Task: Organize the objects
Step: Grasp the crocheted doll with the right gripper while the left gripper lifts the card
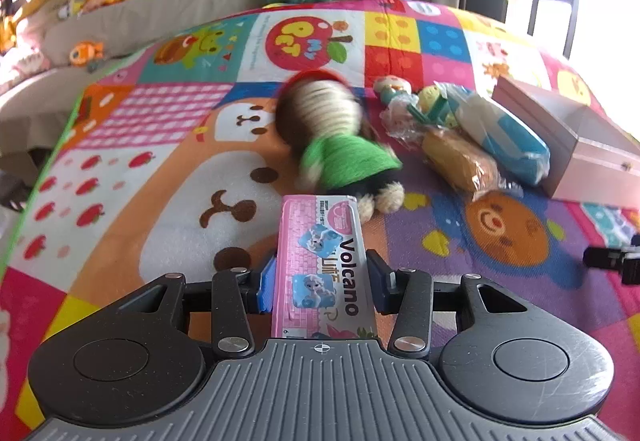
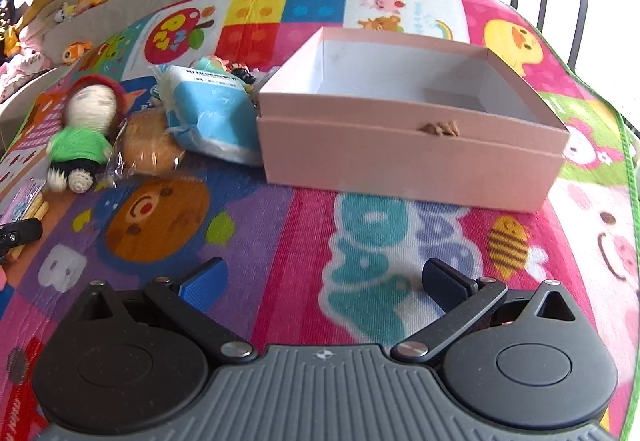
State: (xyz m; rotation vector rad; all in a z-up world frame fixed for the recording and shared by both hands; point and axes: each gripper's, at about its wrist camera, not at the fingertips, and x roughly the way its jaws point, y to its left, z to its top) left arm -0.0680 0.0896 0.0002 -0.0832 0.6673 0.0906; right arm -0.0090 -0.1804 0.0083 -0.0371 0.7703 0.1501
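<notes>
**Left claw grips pink pack, right claw spread above the mat**

The left claw [image 1: 320,281] is clamped on a flat pink "Volcano" packet with cartoon pictures [image 1: 322,265], held above the colourful patchwork play mat [image 1: 160,169]. Just beyond the packet lies a crocheted doll in a green dress and red hat [image 1: 340,145]; to its right sit a wrapped yellow bun [image 1: 460,161] and a blue-and-white soft pack [image 1: 504,137]. The right claw [image 2: 324,281] hangs spread wide, holding nothing, facing an open pale pink cardboard box [image 2: 408,157] resting on the mat
</notes>
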